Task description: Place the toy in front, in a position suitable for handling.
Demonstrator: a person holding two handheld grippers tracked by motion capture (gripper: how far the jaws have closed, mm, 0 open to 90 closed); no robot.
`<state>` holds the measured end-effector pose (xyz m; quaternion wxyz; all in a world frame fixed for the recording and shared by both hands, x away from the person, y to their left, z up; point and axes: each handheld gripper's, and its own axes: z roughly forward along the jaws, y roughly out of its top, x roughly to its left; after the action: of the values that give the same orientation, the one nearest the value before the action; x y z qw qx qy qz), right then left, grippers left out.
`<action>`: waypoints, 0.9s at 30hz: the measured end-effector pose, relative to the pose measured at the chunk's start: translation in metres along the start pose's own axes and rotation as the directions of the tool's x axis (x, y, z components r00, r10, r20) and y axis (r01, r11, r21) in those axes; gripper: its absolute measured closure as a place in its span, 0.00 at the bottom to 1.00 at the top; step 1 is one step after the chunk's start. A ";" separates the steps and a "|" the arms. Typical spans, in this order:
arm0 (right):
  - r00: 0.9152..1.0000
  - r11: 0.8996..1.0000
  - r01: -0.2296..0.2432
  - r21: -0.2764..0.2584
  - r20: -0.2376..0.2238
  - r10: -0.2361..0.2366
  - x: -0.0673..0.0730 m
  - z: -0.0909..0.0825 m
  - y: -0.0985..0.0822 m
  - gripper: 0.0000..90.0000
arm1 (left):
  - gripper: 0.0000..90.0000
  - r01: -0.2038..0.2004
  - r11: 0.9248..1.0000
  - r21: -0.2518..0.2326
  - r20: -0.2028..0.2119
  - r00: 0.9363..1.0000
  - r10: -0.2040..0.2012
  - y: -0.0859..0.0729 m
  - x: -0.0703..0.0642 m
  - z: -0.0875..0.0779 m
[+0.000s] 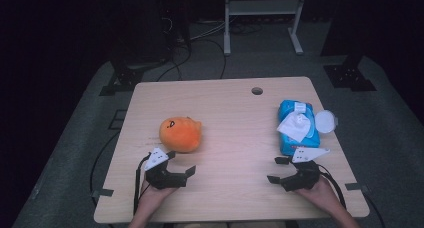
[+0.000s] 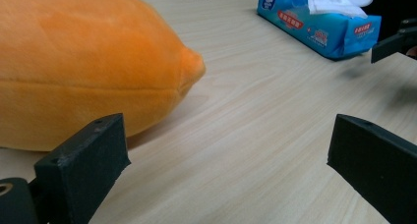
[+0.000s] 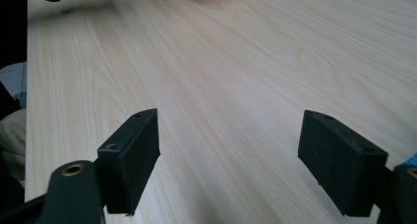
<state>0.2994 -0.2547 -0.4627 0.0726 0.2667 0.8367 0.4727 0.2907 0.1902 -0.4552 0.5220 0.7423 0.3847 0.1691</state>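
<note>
Nearby, the orange plush (image 1: 180,134) lies just beyond the left gripper (image 1: 181,163); both grippers gape empty.

Plush (image 2: 88,67) cut off at left and top edges of left gripper view, wipes pack (image 2: 319,22) cropped at top, its print too small to read

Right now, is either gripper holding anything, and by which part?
Nothing is held. The left gripper and right gripper both stand open over the bare wooden table, jaws apart.
</note>
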 end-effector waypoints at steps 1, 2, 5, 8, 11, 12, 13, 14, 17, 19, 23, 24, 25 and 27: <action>1.000 1.000 -0.001 0.000 -0.001 0.001 0.000 0.000 0.000 0.25 | 0.01 -0.003 1.000 -0.007 -0.014 1.000 0.003 0.002 0.001 -0.001; 1.000 1.000 -0.008 0.001 -0.002 0.008 -0.001 0.000 -0.001 0.25 | 0.01 -0.014 1.000 -0.013 -0.025 1.000 0.013 0.004 0.001 -0.003; 1.000 1.000 -0.013 -0.001 -0.002 0.013 -0.001 -0.002 -0.001 0.25 | 0.01 -0.030 0.998 -0.048 -0.061 0.998 0.027 0.014 0.006 -0.010; 1.000 1.000 -0.015 -0.005 -0.005 0.015 -0.002 -0.002 -0.001 0.25 | 0.01 -0.017 0.996 -0.092 -0.087 0.996 0.008 0.026 0.017 -0.015; 1.000 1.000 -0.015 -0.002 -0.004 0.015 -0.001 -0.002 -0.001 0.25 | 0.01 -0.018 0.993 -0.113 -0.107 0.994 0.006 0.036 0.029 -0.018; 1.000 1.000 -0.012 -0.001 -0.005 0.012 -0.001 -0.002 -0.001 0.25 | 0.01 -0.020 0.993 -0.117 -0.115 0.993 0.006 0.040 0.033 -0.017; 1.000 1.000 -0.008 -0.001 -0.004 0.008 -0.001 -0.002 -0.001 0.25 | 0.01 -0.020 0.993 -0.117 -0.115 0.993 0.006 0.040 0.033 -0.017; 1.000 1.000 -0.009 0.000 -0.003 0.009 -0.001 -0.002 -0.001 0.25 | 0.01 -0.026 0.993 -0.118 -0.127 0.992 0.011 0.045 0.041 -0.015; 1.000 1.000 -0.006 0.003 0.001 0.006 -0.001 -0.002 -0.001 0.25 | 0.01 -0.033 0.993 -0.112 -0.144 0.989 0.016 0.052 0.052 -0.007; 1.000 1.000 -0.006 0.004 0.001 0.006 0.000 -0.002 -0.001 0.25 | 0.01 -0.035 0.994 -0.103 -0.155 0.988 0.018 0.056 0.059 -0.001; 1.000 1.000 -0.001 0.009 0.004 0.001 0.000 -0.002 0.000 0.25 | 0.01 -0.027 0.995 -0.098 -0.172 0.985 0.010 0.061 0.070 0.009; 1.000 1.000 0.003 0.008 0.004 -0.003 0.001 -0.002 0.000 0.25 | 0.01 -0.023 0.995 -0.097 -0.168 0.986 0.007 0.062 0.072 0.012; 1.000 1.000 0.004 0.008 0.003 -0.004 0.001 -0.002 0.000 0.25 | 0.01 -0.018 0.995 -0.097 -0.162 0.987 0.002 0.063 0.074 0.015; 1.000 1.000 0.004 0.010 0.003 -0.004 0.001 -0.002 -0.001 0.25 | 0.01 -0.018 0.995 -0.094 -0.163 0.987 0.003 0.064 0.075 0.017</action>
<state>0.2980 -0.2557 -0.4622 0.0734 0.2659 0.8395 0.4682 0.3759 0.2253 -0.4150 0.5224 0.7024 0.4138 0.2500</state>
